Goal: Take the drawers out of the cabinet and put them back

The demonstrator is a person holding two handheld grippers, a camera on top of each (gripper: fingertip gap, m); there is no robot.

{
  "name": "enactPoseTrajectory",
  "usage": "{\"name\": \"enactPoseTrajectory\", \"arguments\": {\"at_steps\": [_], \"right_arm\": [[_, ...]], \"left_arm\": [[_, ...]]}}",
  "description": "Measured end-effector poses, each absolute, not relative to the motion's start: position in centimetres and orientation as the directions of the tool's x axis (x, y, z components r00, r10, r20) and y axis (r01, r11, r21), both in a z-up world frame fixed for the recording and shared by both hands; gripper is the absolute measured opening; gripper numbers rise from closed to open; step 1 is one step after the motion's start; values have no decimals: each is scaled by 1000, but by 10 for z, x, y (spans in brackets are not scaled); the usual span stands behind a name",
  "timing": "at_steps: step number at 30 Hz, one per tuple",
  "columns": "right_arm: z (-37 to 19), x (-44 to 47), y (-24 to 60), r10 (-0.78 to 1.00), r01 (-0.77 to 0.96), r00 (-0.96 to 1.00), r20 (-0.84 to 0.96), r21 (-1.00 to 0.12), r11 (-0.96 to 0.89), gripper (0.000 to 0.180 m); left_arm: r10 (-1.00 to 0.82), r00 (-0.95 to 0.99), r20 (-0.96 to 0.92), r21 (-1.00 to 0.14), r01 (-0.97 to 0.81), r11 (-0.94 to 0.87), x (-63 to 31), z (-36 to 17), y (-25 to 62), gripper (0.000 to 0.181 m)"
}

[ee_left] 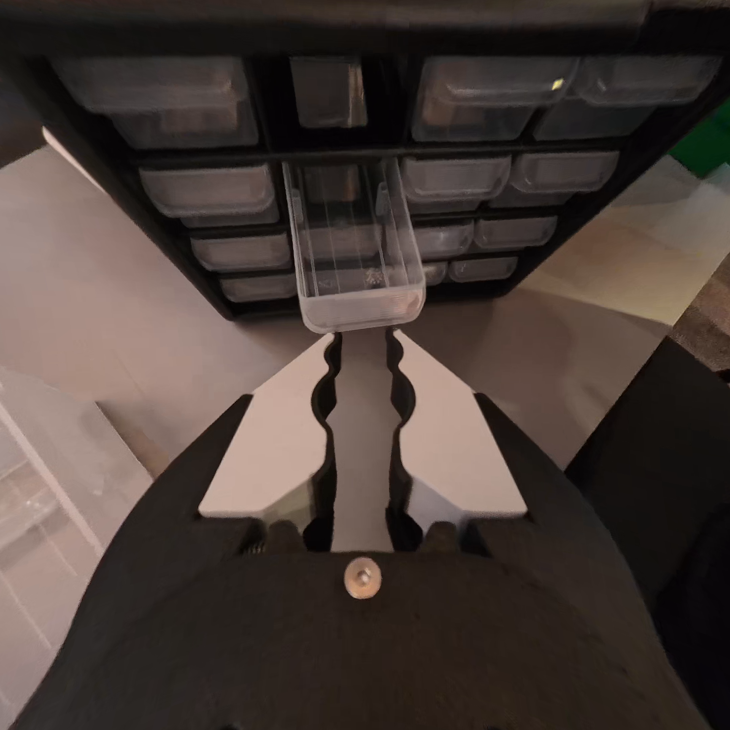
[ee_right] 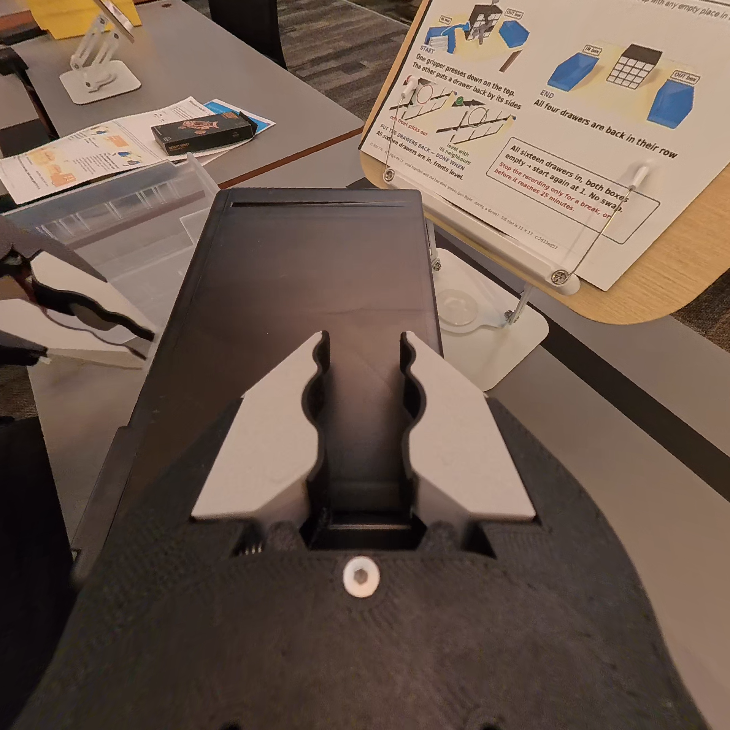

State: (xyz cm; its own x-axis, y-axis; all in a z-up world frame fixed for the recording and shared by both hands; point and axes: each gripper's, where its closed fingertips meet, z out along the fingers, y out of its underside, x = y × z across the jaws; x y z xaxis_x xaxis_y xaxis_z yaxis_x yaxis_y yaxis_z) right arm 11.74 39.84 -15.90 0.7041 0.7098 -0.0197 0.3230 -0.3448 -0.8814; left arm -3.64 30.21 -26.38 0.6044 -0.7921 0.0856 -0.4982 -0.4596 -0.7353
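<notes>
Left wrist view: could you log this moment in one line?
left gripper: open, at pulled-out drawer | right gripper: open, over cabinet top

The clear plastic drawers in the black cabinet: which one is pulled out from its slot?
The clear plastic drawer in the second row, second column, just ahead of the left hand-held gripper. The other drawers sit pushed in.

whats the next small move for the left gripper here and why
Probably ease the left gripper forward to push the clear drawer further into the cabinet. The drawer sticks far out of its second-row slot, its front just ahead of the open fingertips, while the right gripper sits over the cabinet top, seemingly steadying it.
</notes>
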Motion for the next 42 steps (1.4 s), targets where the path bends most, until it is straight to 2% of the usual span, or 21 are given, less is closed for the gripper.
{"name": "enactPoseTrajectory", "arguments": {"at_steps": [13, 17, 23, 25, 27, 32, 34, 36, 40, 42], "right_arm": [[-160, 118, 399, 708, 328, 706, -19, -877, -350, 34], [-159, 119, 398, 708, 325, 706, -19, -879, -348, 34], [-159, 118, 398, 709, 326, 705, -18, -879, -347, 34], [-160, 118, 398, 710, 329, 704, -18, -878, -349, 34], [-160, 118, 398, 710, 330, 704, -18, -877, -349, 34], [-160, 118, 399, 707, 326, 707, -19, -878, -350, 34], [-160, 118, 399, 707, 329, 707, -19, -876, -353, 34], [-160, 118, 399, 707, 333, 707, -20, -872, -358, 34], [-160, 118, 399, 706, 333, 708, -20, -872, -359, 34], [-161, 118, 399, 706, 334, 708, -20, -871, -360, 34]], "left_arm": [[-800, 581, 147, -719, -492, -490, 13, -266, 350, 16], [-817, 557, 150, -708, -517, -482, -1, -264, 338, 34], [-745, 662, -77, -714, -558, -422, -113, -227, 360, 52], [-720, 675, -162, -659, -617, -430, -163, -228, 374, 53], [-704, 663, -256, -547, -700, -460, -211, -244, 388, 54], [-747, 598, -290, -284, -799, -529, -279, -313, 410, 63], [-767, 568, -299, -226, -823, -521, -285, -333, 414, 57], [-794, 519, -316, -200, -854, -480, -282, -346, 418, 38], [-819, 473, -326, -129, -880, -457, -282, -368, 420, 13], [-814, 484, -321, -141, -874, -465, -282, -370, 419, 11]]}}
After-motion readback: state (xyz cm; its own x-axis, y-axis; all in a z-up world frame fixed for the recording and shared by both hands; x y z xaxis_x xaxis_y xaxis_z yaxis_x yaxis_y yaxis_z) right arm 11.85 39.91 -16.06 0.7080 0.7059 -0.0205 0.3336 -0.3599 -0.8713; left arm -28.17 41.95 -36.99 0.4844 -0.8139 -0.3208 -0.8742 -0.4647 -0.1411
